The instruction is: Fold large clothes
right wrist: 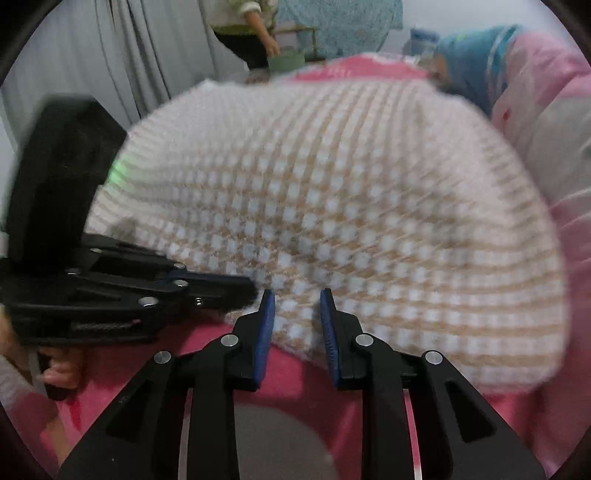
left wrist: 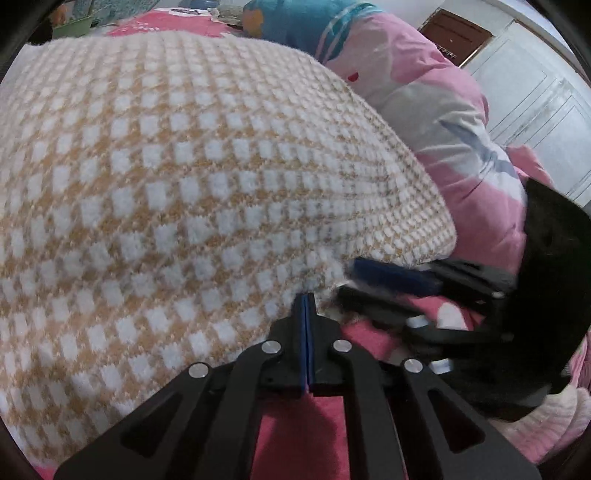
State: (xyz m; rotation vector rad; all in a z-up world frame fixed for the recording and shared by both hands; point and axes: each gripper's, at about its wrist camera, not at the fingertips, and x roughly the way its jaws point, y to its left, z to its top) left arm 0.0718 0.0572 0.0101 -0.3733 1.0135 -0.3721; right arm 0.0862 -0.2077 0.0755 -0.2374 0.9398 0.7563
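A white and tan checked knit sweater [left wrist: 192,177] lies spread on the pink bed sheet [left wrist: 295,424] and fills most of both views. My left gripper [left wrist: 306,301] is shut, its blue pads pinched together on the sweater's near edge. From the right wrist the left gripper [right wrist: 248,290] reaches in from the left to that same edge. My right gripper [right wrist: 297,314] is open, and the edge of the sweater [right wrist: 332,206] lies loose between its blue pads without being pressed. The right gripper [left wrist: 369,286] sits close beside the left one.
A bulky pink and white quilt [left wrist: 443,122] with a blue pillow [left wrist: 295,26] is piled along the sweater's right side. White cupboard doors [left wrist: 535,103] stand beyond it. A person [right wrist: 247,33] stands by a green basin [right wrist: 286,59] at the far end, near grey curtains [right wrist: 122,55].
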